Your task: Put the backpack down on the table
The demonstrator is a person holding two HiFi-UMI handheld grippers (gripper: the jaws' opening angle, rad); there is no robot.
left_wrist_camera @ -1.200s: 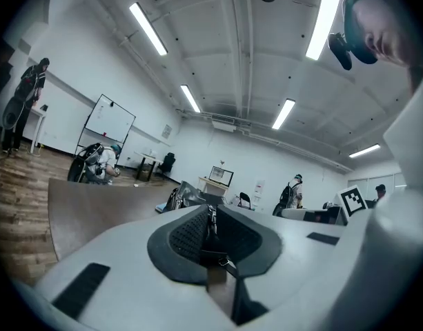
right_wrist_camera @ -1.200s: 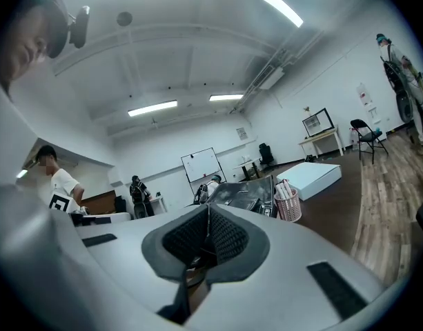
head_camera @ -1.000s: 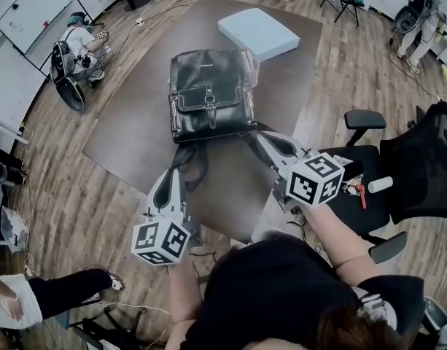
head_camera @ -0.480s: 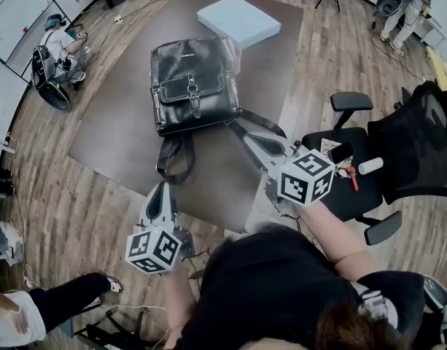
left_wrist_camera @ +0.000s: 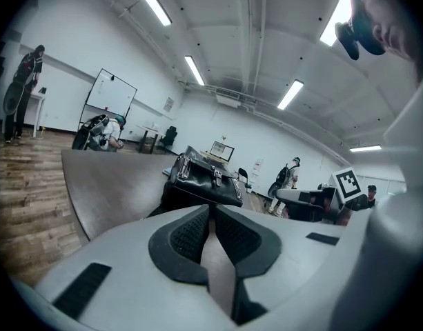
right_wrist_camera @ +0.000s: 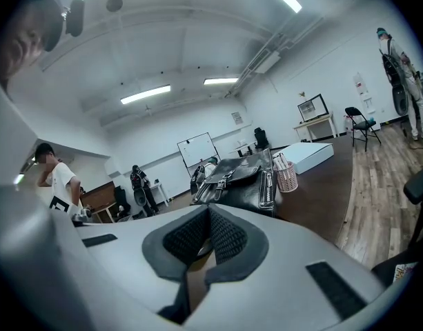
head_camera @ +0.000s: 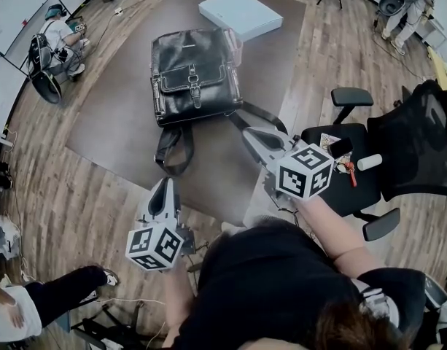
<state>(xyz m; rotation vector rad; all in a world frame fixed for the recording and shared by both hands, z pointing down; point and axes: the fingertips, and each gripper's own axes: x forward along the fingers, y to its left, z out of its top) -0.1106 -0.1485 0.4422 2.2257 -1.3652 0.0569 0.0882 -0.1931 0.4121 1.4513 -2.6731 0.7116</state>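
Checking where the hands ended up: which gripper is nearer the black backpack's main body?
Right. The right gripper sits just off the backpack's near right corner, beside one strap. The left gripper is farther back, past the end of the other strap loop.

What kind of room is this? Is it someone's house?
Probably an office or lab workroom, not a house. There's a whiteboard on the wall, a black office chair, and long ceiling strip lights.

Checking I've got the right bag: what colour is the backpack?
Backpack is glossy black; head view shows it best.
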